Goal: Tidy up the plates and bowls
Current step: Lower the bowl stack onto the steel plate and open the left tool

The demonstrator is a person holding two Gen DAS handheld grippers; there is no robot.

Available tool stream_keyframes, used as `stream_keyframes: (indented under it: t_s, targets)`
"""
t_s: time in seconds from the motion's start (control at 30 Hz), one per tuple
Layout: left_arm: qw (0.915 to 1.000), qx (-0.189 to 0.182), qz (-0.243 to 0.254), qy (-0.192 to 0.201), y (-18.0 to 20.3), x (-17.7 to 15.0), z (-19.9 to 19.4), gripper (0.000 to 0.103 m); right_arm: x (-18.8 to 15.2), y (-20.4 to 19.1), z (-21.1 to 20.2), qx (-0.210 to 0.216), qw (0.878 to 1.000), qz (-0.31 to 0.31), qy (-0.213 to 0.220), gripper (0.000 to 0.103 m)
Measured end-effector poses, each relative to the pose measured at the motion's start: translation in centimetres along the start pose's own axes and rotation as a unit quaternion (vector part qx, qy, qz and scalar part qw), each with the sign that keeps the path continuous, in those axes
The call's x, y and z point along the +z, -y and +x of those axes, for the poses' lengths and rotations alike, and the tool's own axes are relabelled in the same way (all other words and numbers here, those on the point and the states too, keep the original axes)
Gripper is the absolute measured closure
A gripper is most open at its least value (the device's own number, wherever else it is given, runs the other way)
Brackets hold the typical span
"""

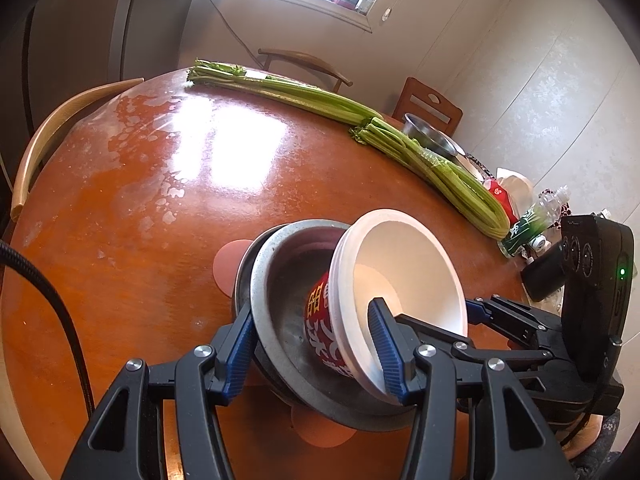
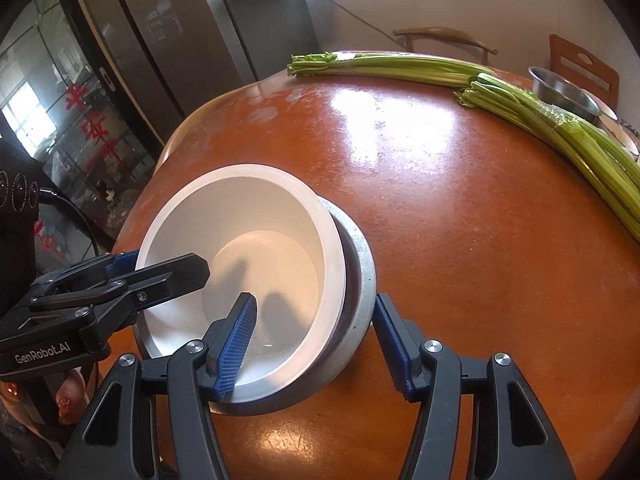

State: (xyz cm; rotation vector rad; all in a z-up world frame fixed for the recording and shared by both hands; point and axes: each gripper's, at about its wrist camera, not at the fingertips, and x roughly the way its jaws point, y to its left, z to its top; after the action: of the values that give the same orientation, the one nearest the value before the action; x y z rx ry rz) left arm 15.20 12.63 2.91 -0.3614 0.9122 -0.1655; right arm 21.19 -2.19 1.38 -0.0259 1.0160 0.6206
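Left gripper point(image 1: 316, 344) clamps white bowl point(image 1: 404, 276) plus metal bowl point(image 1: 280, 280) rims together; right gripper point(image 2: 316, 344) likewise, near table point(image 2: 440, 200) edge.

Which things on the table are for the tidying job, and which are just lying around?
For the job:
- white bowl, red patterned outside
- grey metal dish under it
- left gripper and right gripper, both straddling the stack's rims
- steel bowl at the far edge

Just lying around:
- celery bunches
- plastic bottle
- chairs
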Motion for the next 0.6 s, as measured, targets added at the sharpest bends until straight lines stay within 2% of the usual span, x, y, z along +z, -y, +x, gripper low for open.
stream_keyframes:
  t_s: [0.6]
  targets:
    - [0.9993,0.033,0.006,0.018,1.1,-0.6,-1.8,0.048,-0.3,0.0,-2.4,-0.009,1.0,-0.009,0.027,0.041]
